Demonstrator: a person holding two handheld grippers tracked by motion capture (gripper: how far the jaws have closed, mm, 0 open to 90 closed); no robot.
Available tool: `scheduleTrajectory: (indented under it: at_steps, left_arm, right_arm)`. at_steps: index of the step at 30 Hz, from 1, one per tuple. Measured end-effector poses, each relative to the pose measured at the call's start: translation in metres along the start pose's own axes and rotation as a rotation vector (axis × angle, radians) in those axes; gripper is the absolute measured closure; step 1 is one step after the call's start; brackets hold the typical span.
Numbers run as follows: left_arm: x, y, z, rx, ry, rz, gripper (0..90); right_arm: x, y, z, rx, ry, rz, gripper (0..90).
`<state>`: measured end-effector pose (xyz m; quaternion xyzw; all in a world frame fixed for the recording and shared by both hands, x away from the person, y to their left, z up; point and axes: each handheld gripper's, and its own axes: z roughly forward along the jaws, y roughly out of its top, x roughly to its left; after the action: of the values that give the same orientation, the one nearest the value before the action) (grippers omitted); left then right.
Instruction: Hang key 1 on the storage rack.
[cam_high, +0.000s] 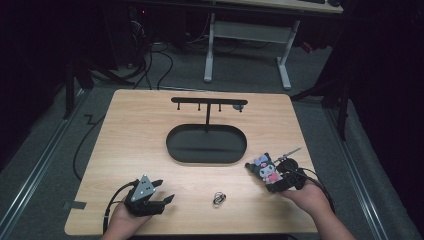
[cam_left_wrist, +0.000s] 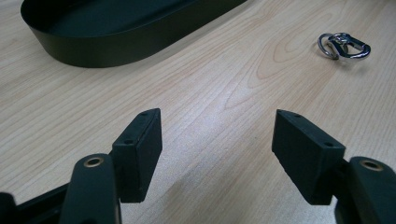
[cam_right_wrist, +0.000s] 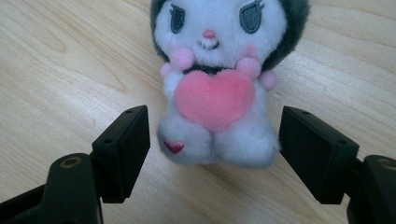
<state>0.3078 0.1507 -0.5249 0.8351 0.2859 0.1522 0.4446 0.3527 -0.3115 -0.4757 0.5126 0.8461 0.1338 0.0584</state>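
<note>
right gripper (cam_right_wrist: 212, 154): jaws wide, straddled the plush keychain toy (cam_right_wrist: 217, 79), no contact seen
toy: lay on table's (cam_high: 150, 145) right side, near the hanger stand (cam_high: 206, 142)
left gripper (cam_left_wrist: 217, 156): spread apart, empty, over bare wood
carabiner clip (cam_left_wrist: 344, 45): loose, well apart from the toy
risk: soft legs could squash and slip out if jaws closed too low

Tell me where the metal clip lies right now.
In the high view the metal clip lies near the table's front edge, between the left gripper and right gripper, below the black oval tray.
</note>
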Motion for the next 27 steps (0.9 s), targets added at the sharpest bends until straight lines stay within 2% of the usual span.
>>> scheduleTrajectory:
  at_steps: [7,9,11,12,13,18,23,27]
  left_arm:
    - [-0.0003,-0.0001,0.0002,0.001,-0.002,0.002,34.2]
    - [-0.0005,-0.0002,0.0002,0.002,-0.003,0.004,34.2]
    - [-0.0004,-0.0002,0.0001,0.001,-0.003,0.004,34.2]
    - [-0.0005,-0.0002,0.0001,0.000,-0.003,0.005,34.2]
    - [-0.0005,-0.0002,0.0001,0.000,-0.002,0.005,34.2]
    - [-0.0007,-0.0001,0.0002,0.002,-0.002,0.008,34.2]
    - [-0.0008,-0.0001,0.0002,0.003,-0.001,0.010,34.3]
    - [-0.0008,-0.0001,0.0003,0.002,0.000,0.010,34.3]
  right_arm:
    - [0.0006,0.0001,0.0095,0.005,-0.006,-0.006,27.7]
    - [0.0013,0.0000,0.0110,0.002,-0.001,-0.005,34.8]
    - [0.0019,-0.0003,0.0113,0.001,0.000,-0.008,35.5]
    - [0.0028,0.0000,0.0115,0.004,-0.007,-0.008,41.6]
    - [0.0032,0.0000,0.0109,0.007,-0.008,-0.012,43.0]
    - [0.0046,0.0000,0.0099,-0.001,-0.024,-0.014,47.0]
    - [0.0043,-0.0008,0.0069,-0.016,-0.019,-0.028,48.1]
    - [0.0041,-0.0012,0.0031,-0.029,-0.015,-0.016,48.2]
